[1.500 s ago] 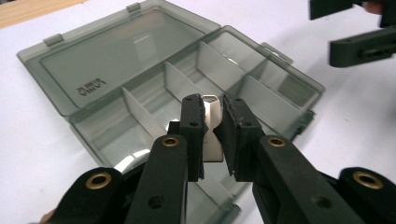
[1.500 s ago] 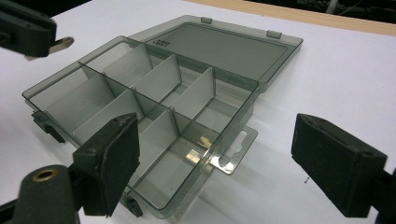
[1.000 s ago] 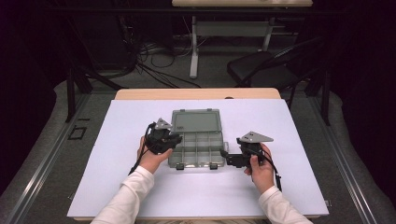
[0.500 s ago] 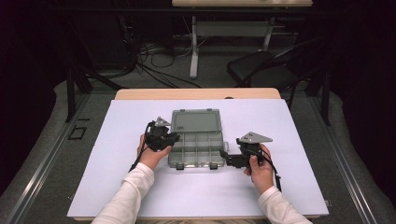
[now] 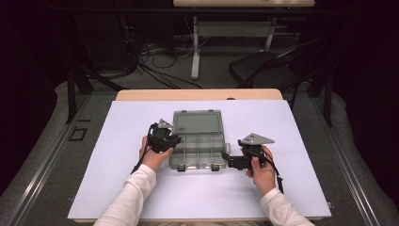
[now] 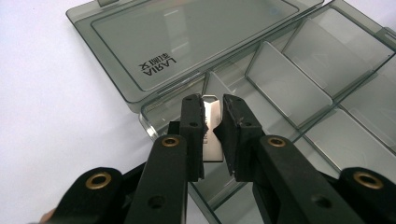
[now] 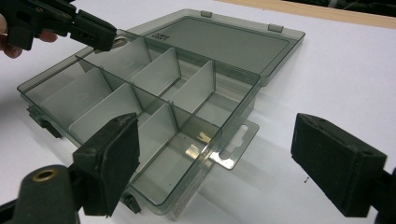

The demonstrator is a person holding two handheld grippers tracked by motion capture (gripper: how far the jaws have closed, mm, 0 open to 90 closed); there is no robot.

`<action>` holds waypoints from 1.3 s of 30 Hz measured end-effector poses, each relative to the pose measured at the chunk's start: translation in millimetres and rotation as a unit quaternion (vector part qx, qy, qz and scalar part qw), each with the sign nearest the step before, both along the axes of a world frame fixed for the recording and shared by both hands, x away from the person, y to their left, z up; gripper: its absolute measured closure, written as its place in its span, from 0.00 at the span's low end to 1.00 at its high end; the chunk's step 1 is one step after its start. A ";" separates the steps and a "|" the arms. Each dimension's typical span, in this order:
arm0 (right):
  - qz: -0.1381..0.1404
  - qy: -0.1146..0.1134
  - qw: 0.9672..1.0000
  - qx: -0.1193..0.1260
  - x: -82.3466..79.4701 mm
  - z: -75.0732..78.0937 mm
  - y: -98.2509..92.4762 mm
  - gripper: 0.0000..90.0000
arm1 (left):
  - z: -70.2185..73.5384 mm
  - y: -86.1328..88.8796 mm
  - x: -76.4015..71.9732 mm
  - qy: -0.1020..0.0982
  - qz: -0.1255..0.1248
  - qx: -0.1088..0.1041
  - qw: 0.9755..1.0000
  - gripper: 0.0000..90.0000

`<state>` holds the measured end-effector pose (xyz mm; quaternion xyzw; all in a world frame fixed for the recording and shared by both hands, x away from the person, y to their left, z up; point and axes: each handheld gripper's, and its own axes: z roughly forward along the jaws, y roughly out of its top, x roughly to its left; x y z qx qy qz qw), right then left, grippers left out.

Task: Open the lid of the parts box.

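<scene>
Left gripper (image 6: 212, 128), clamped on a small silver metal piece (image 6: 212, 135), hangs over the open organizer box's (image 5: 197, 150) far-left compartment on the desk; lower squarely before releasing, while right gripper (image 7: 233, 158) waits wide open, empty, near the box's right end.

You are sitting in a lab-style recording room: dark surroundings, a wooden table (image 5: 197, 94) covered by a white sheet (image 5: 301, 141), loose cables (image 5: 155, 61) tangled on the grey floor, 1 folding chair (image 5: 263, 70) and another desk frame (image 5: 235, 28) behind.
</scene>
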<state>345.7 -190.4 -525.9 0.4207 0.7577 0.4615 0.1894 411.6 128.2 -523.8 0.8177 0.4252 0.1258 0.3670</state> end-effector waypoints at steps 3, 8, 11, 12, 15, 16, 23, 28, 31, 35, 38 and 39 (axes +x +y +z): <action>0.000 -0.001 1.000 0.001 0.0 -0.2 0.2 0.17 | -0.2 0.6 0.5 0.001 0.002 0.000 1.000 0.87; 0.001 0.000 1.000 0.000 -0.2 0.0 0.3 0.17 | 2.9 2.5 -1.0 -0.003 0.003 -0.012 1.000 0.72; 0.001 0.000 1.000 0.000 -0.2 0.0 0.3 0.17 | 4.7 3.3 -2.3 -0.007 0.011 -0.019 1.000 0.58; 0.000 0.000 1.000 -0.001 -0.2 -0.1 0.4 0.17 | 4.8 3.6 -2.4 -0.003 0.013 -0.022 1.000 0.53; 0.001 -0.002 1.000 0.000 -0.1 -0.6 0.9 0.17 | 5.2 5.4 -3.1 0.001 0.029 -0.022 0.999 0.45; 0.002 -0.001 1.000 -0.001 -0.2 -0.6 1.1 0.17 | 5.8 6.5 -3.1 0.004 0.030 -0.023 0.999 0.42; 0.002 -0.001 1.000 -0.002 -0.4 -0.1 0.6 0.17 | 9.8 14.0 -5.4 0.004 0.041 -0.032 0.999 0.31; 0.002 -0.003 1.000 -0.001 -0.5 -0.2 0.8 0.17 | 12.2 18.4 -8.8 0.010 0.043 -0.044 0.998 0.28; 0.003 -0.002 1.000 -0.002 -0.5 0.1 0.6 0.17 | 13.9 21.3 -12.2 0.011 0.040 -0.044 0.998 0.28; 0.002 -0.004 1.000 0.000 -0.5 0.3 0.3 0.17 | 15.4 23.6 -17.9 0.007 0.038 -0.047 0.998 0.28; 0.001 -0.003 1.000 0.000 -0.3 0.3 0.0 0.17 | 17.1 24.2 -19.9 0.008 0.031 -0.046 0.998 0.28; 0.001 -0.004 1.000 -0.001 -0.1 0.1 0.1 0.17 | 17.5 23.8 -20.6 0.008 0.031 -0.046 0.998 0.28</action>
